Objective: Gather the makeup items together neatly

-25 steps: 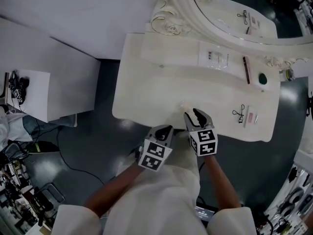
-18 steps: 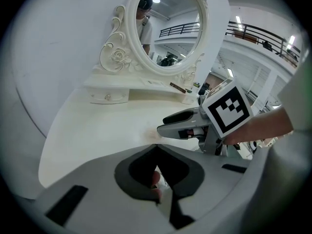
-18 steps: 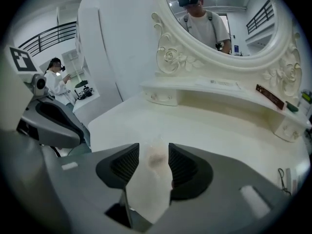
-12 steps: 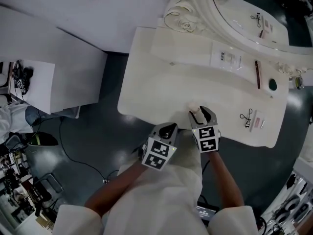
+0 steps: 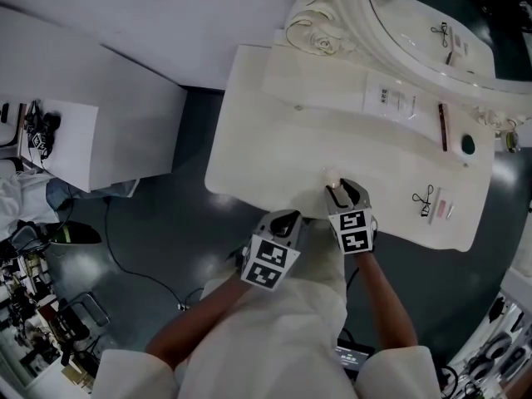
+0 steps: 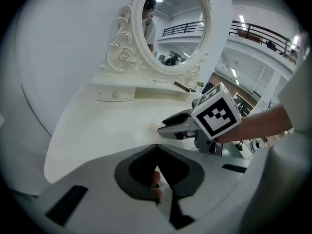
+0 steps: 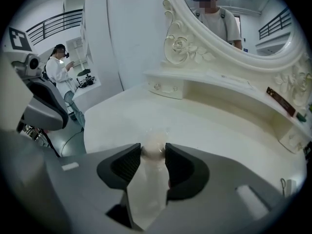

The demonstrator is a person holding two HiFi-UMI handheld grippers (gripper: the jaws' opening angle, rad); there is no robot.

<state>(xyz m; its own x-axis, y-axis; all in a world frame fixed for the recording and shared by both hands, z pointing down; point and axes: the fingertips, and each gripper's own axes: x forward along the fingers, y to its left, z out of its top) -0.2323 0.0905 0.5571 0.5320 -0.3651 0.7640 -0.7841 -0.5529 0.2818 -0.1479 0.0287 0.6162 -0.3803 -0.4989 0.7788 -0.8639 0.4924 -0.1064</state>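
Note:
My right gripper (image 5: 340,188) rests over the front edge of the white dressing table (image 5: 266,140). Its jaws have just been closing, and they pinch a small pale translucent item (image 7: 153,143) at their tips. The same item shows as a pale spot (image 5: 331,175) on the tabletop. My left gripper (image 5: 283,219) hangs shut and empty just off the table's front edge, to the left of the right one. At the right lie a brown stick (image 5: 443,126), a dark round item (image 5: 467,145), an eyelash curler (image 5: 422,198) and a small pink item (image 5: 441,205).
An ornate oval mirror (image 5: 432,32) stands at the back on a raised shelf with a small drawer (image 7: 165,87). A white printed card (image 5: 391,100) lies on that shelf. Dark floor with cables surrounds the table. A white block (image 5: 83,123) stands to the left.
The right gripper has sunk a little toward the tabletop with the pale item between its jaws. The head view has shifted, so the table sits further right. The left gripper has stayed put.

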